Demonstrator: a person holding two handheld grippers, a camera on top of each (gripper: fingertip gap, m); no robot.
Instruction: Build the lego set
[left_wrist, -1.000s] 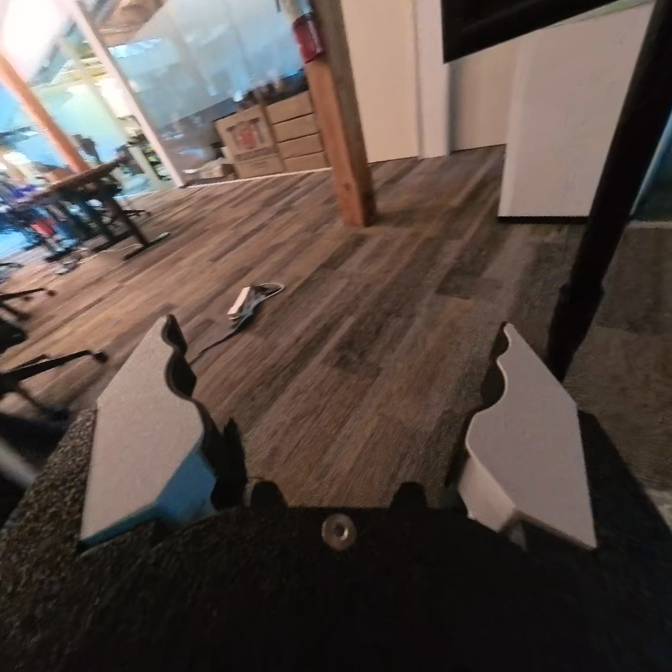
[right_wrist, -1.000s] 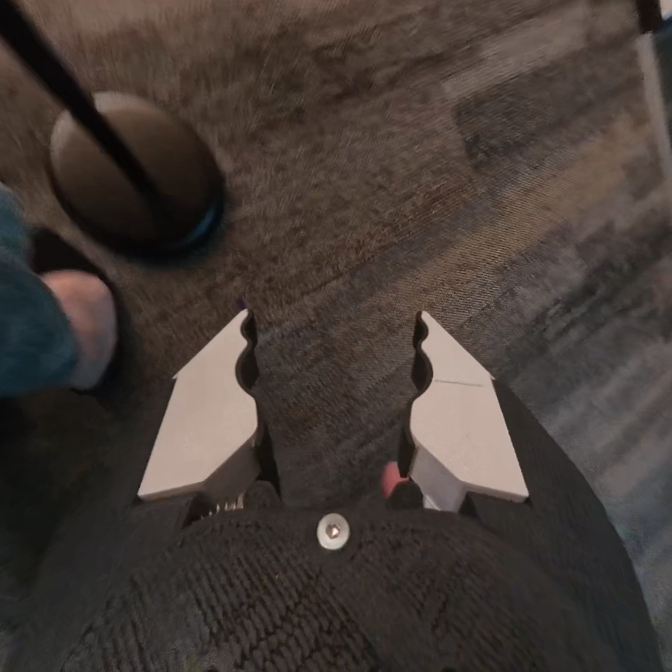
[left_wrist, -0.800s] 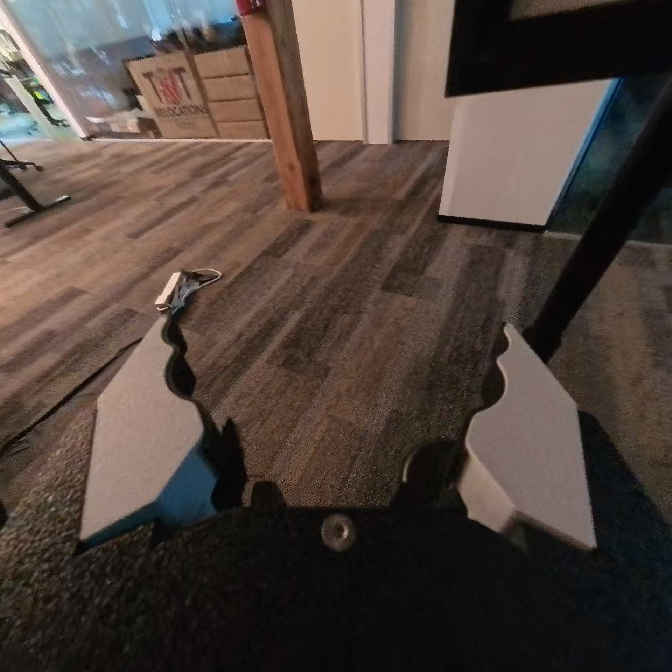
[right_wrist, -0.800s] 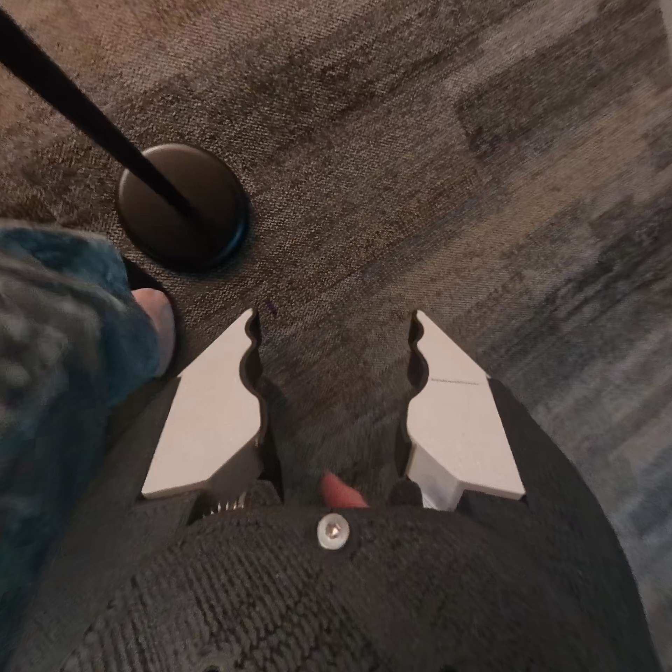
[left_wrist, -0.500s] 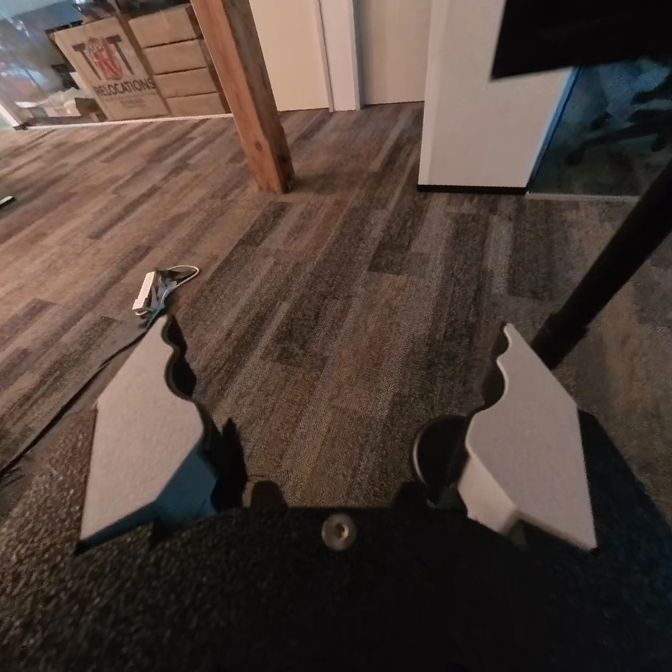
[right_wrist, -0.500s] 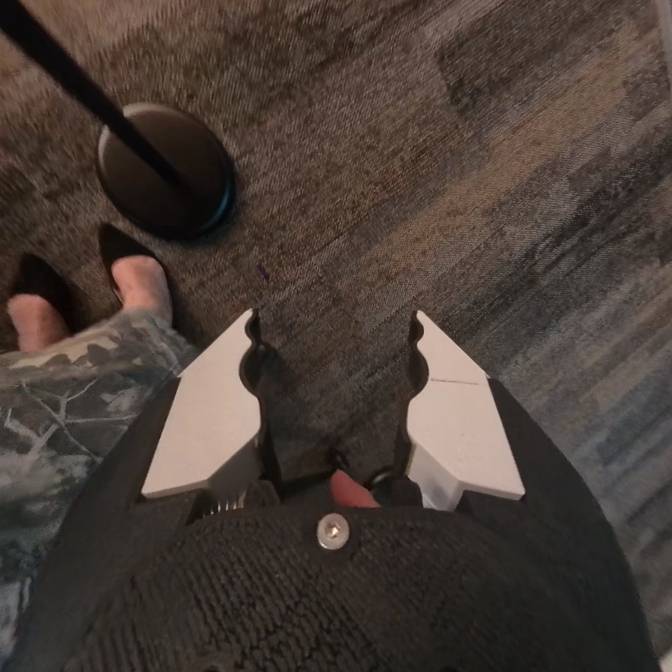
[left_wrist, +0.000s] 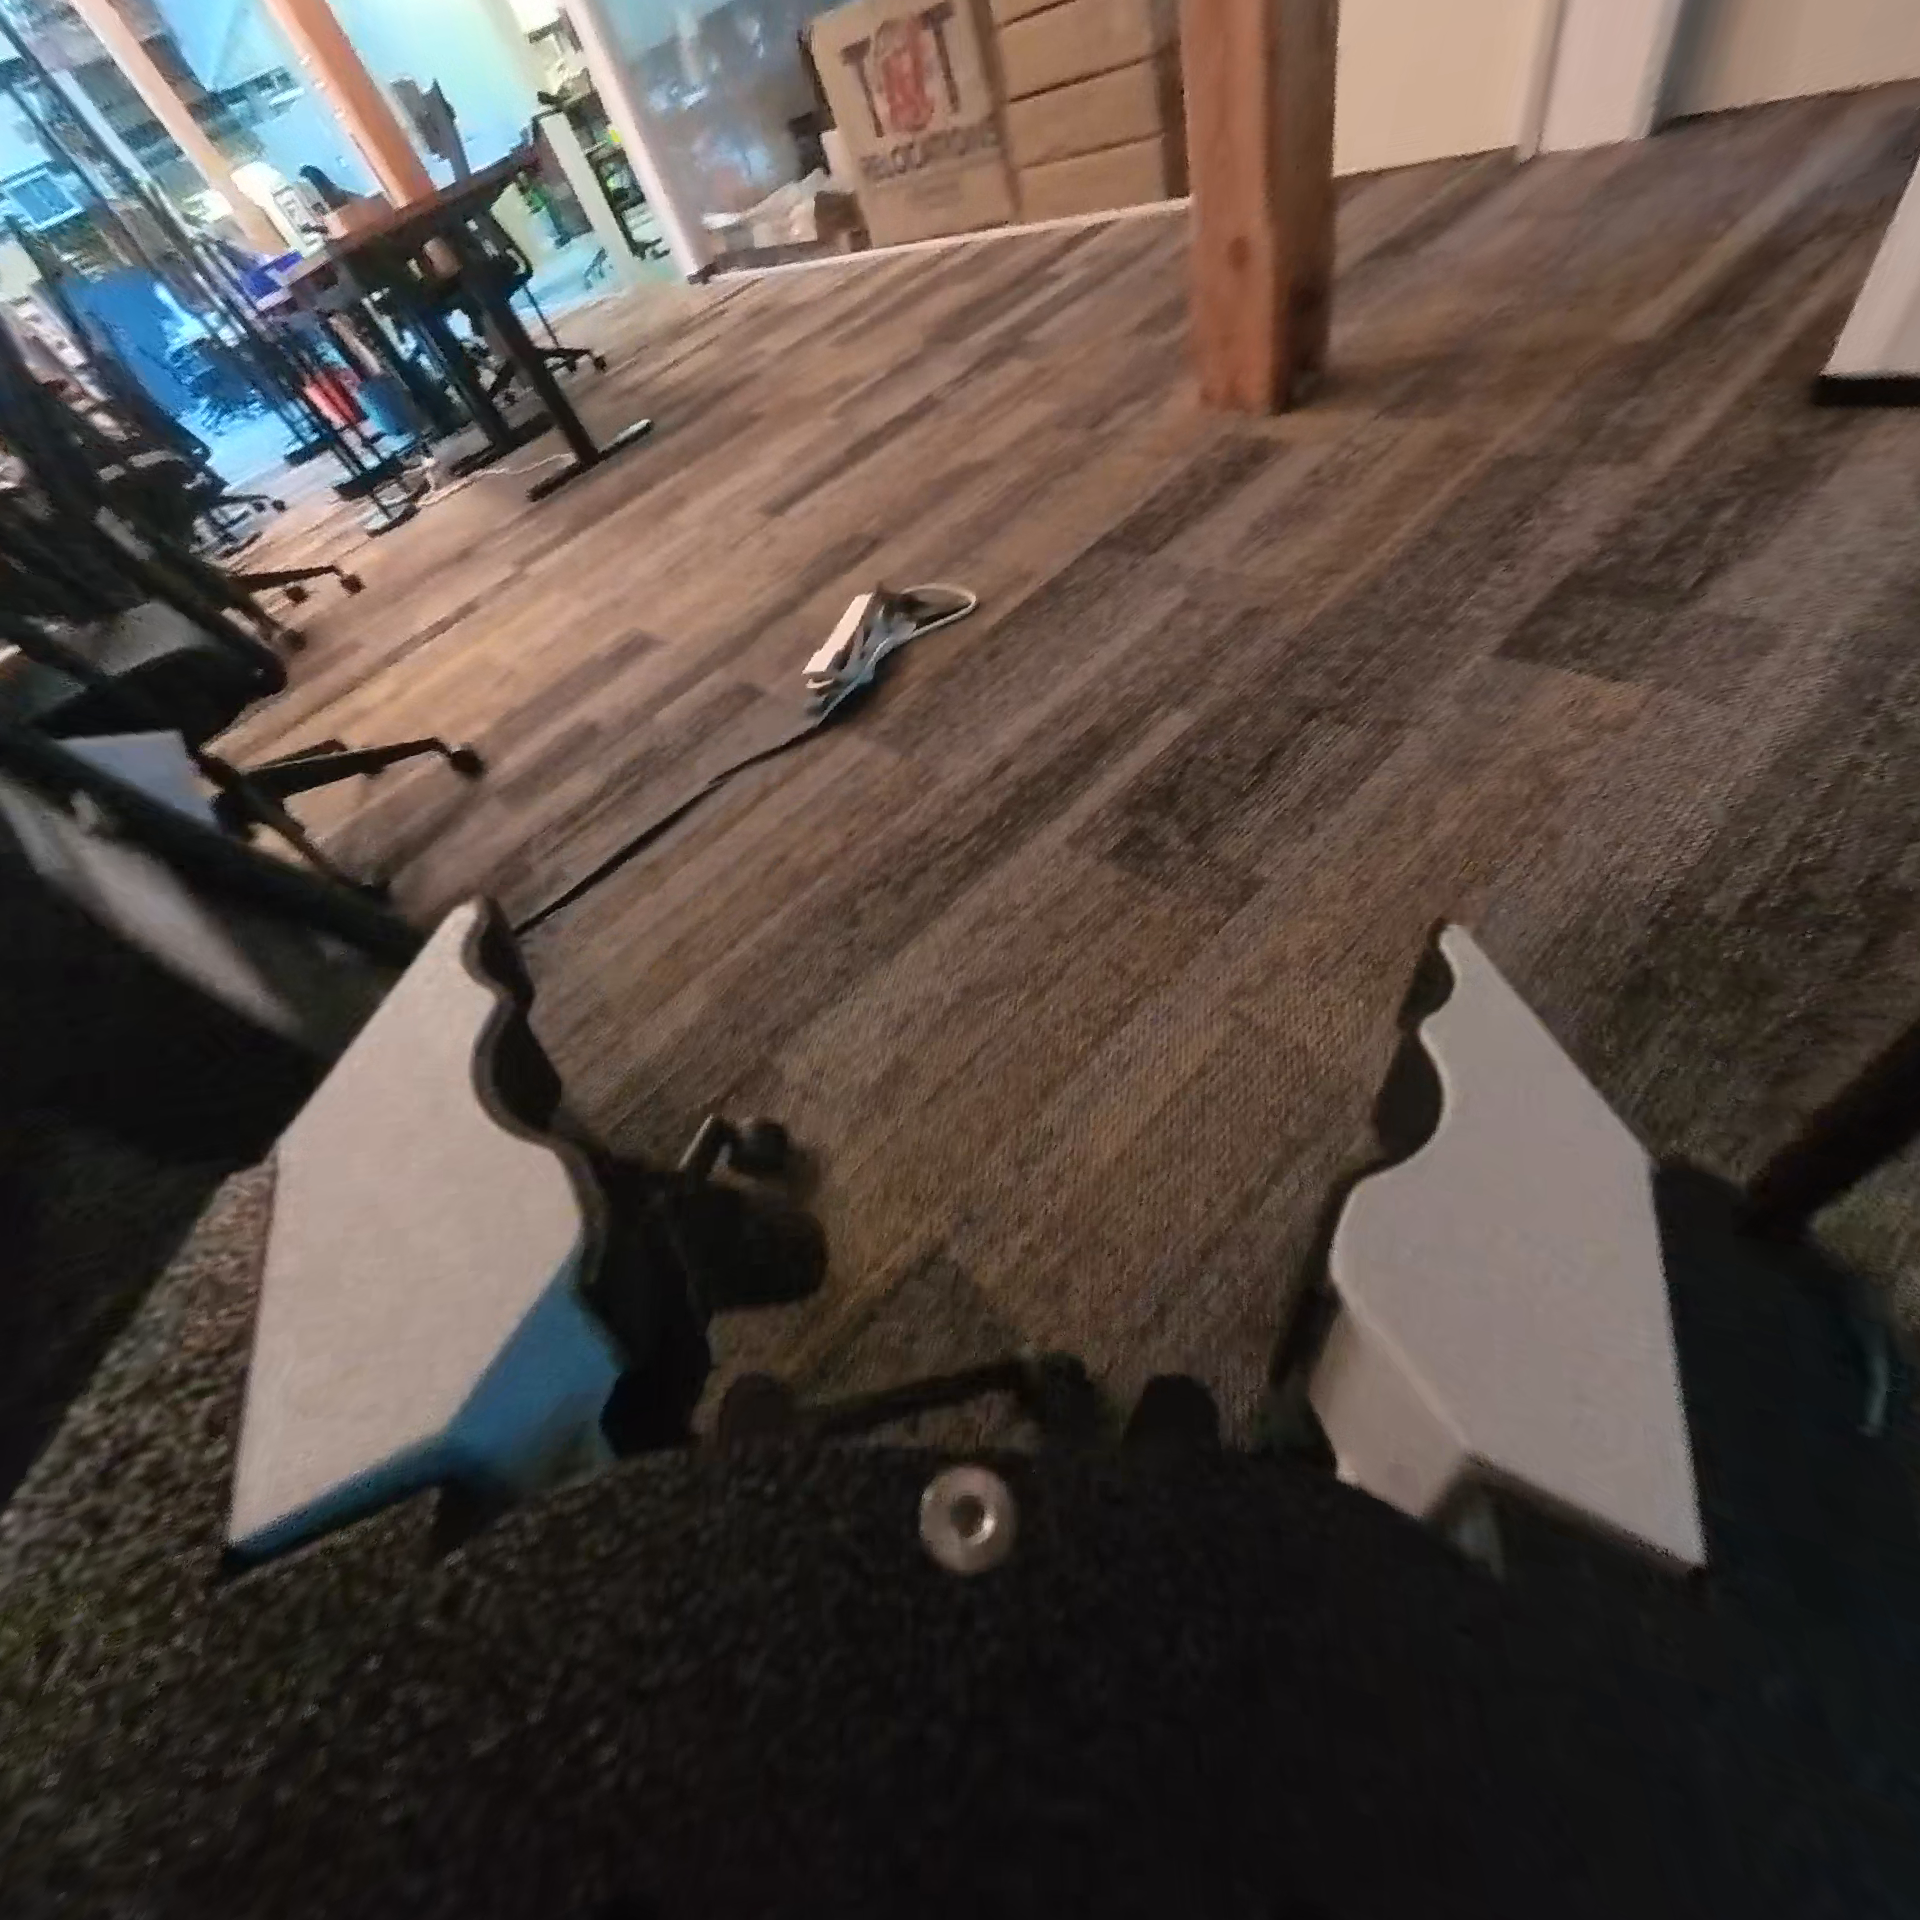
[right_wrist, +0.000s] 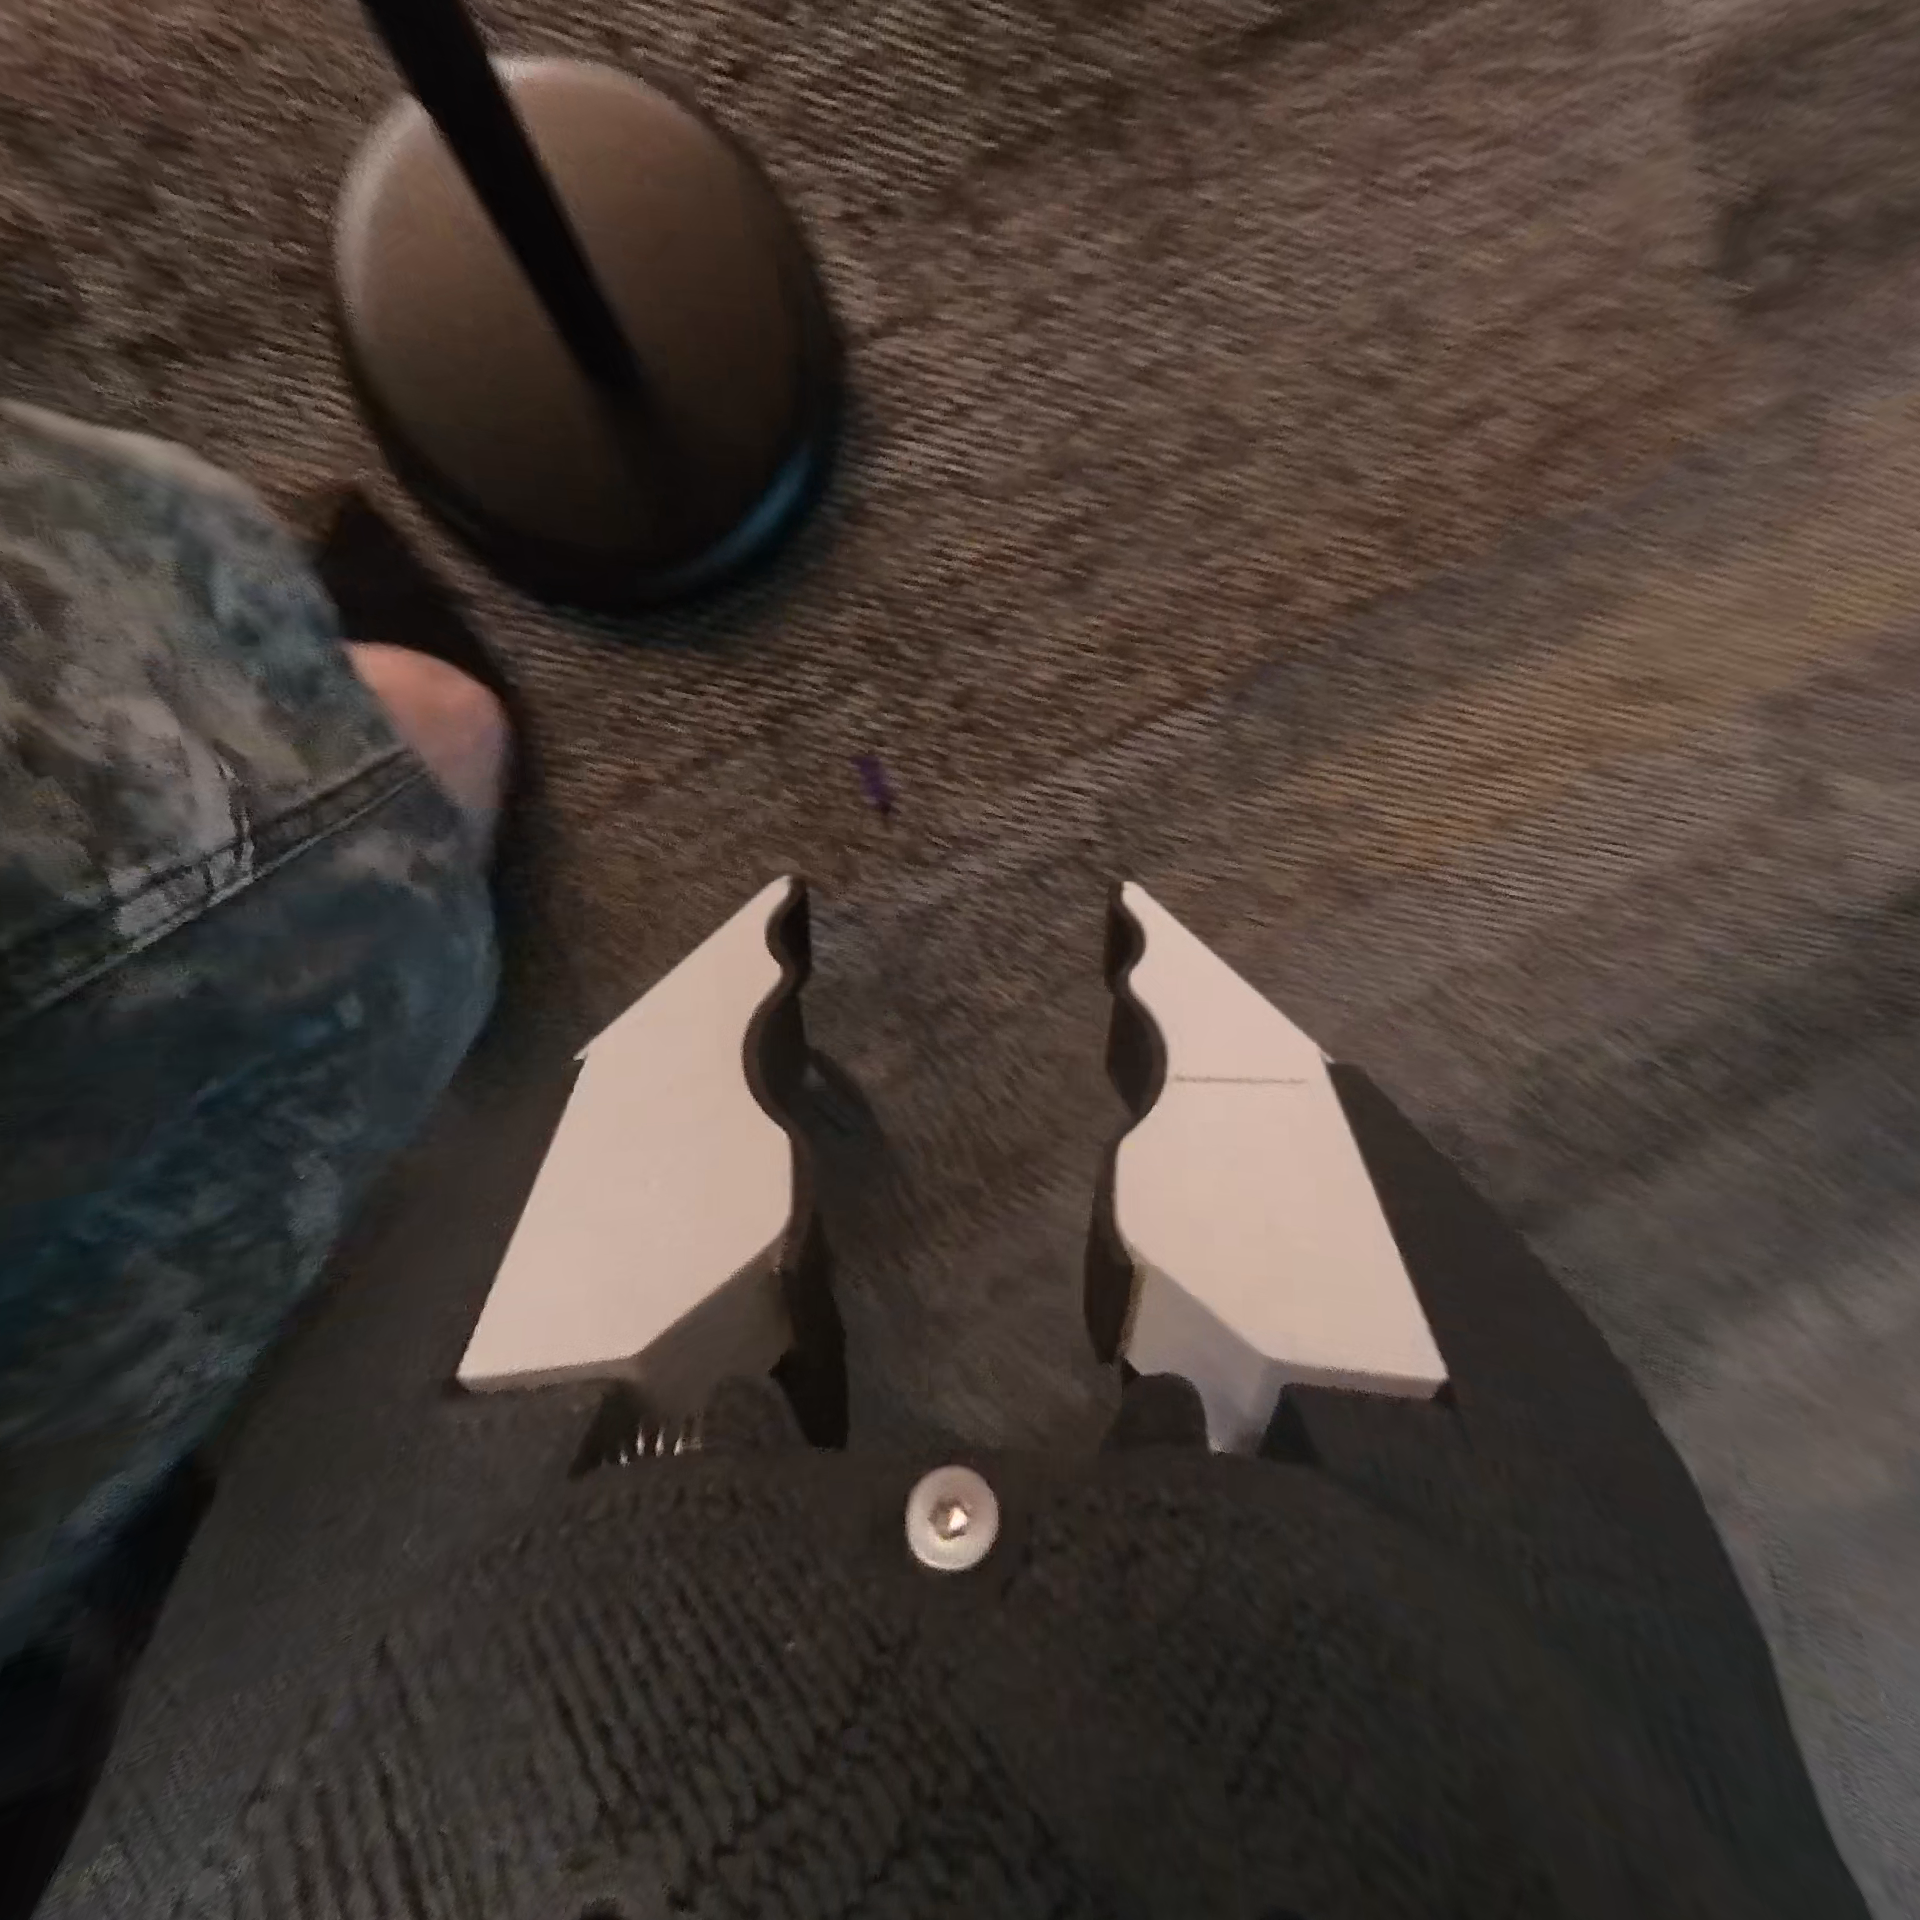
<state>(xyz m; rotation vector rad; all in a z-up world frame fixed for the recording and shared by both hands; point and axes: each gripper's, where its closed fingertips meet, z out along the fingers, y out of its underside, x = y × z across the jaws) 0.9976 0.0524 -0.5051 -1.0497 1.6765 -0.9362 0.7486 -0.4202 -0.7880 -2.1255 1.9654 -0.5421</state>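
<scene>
No lego set, brick or building surface is shown in either view, so how the task's thing looks cannot be told, nor where it lies.

The left gripper (left_wrist: 961, 940) is held low over the grey-brown striped carpet floor (left_wrist: 1195, 790), its jaws spread wide and empty. Ahead are seen a white power strip with a coiled cable (left_wrist: 868, 639), a square wooden post (left_wrist: 1257, 197), stacked cardboard boxes (left_wrist: 997, 114) and dark-legged desks (left_wrist: 468, 281).

The right gripper (right_wrist: 961, 899) is pointed straight down at the carpet, its jaws parted narrowly with nothing between them; a round dark stand base with a black pole (right_wrist: 577, 332) and a person's blue patterned trouser leg (right_wrist: 187, 831) are seen beside it.

The step in hand is judged to be carrying both grippers to the set. It is best done with the jaws kept empty and the stand avoided.
</scene>
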